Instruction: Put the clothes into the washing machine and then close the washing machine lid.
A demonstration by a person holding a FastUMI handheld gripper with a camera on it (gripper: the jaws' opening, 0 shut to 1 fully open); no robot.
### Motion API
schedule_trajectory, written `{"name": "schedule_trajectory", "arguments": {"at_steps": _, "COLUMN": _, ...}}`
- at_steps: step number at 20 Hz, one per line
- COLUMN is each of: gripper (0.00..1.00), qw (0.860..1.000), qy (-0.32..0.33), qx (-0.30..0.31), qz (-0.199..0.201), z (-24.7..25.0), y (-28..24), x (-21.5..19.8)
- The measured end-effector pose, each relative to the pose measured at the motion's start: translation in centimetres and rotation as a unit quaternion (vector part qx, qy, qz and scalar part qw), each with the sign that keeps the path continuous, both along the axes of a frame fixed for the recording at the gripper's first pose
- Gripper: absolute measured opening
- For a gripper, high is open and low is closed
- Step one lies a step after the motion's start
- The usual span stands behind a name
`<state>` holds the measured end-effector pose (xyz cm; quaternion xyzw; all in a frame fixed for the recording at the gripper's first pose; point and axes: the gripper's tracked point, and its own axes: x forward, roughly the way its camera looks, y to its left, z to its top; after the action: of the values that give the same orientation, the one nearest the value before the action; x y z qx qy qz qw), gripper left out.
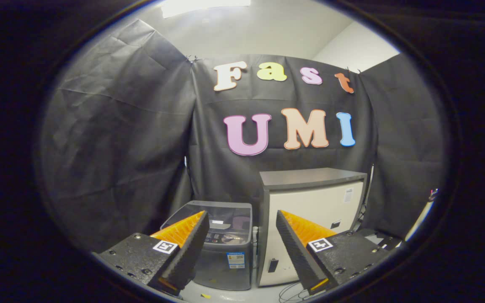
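Ahead: washing machine [225, 248] beyond tongs [240, 227] | tongs spread, empty

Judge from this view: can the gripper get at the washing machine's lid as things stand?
Probably yes. The gripper is open with nothing between its fingers, and the small grey washing machine sits on the floor beyond them, beside the cabinet. Nothing appears to stand between.
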<state>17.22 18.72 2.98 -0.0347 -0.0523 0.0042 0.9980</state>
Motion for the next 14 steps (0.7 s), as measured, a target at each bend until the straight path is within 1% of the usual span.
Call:
{"name": "schedule_trajectory", "arguments": {"at_steps": 2, "gripper": 0.97, "qw": 1.0, "qy": -0.003, "qx": 0.021, "qz": -0.008, "z": 0.3, "y": -1.5, "x": -0.2}}
{"name": "schedule_trajectory", "arguments": {"at_steps": 7, "gripper": 0.97, "qw": 0.997, "qy": -0.041, "qx": 0.057, "qz": -0.014, "z": 2.2, "y": -3.9, "x": -0.7}}
{"name": "schedule_trajectory", "arguments": {"at_steps": 12, "gripper": 0.97, "qw": 0.995, "qy": -0.071, "qx": 0.065, "qz": -0.023, "z": 3.5, "y": -4.7, "x": -1.2}}
{"name": "schedule_trajectory", "arguments": {"at_steps": 14, "gripper": 0.96, "qw": 0.995, "qy": -0.077, "qx": 0.06, "qz": -0.027, "z": 3.7, "y": -4.4, "x": -0.6}}
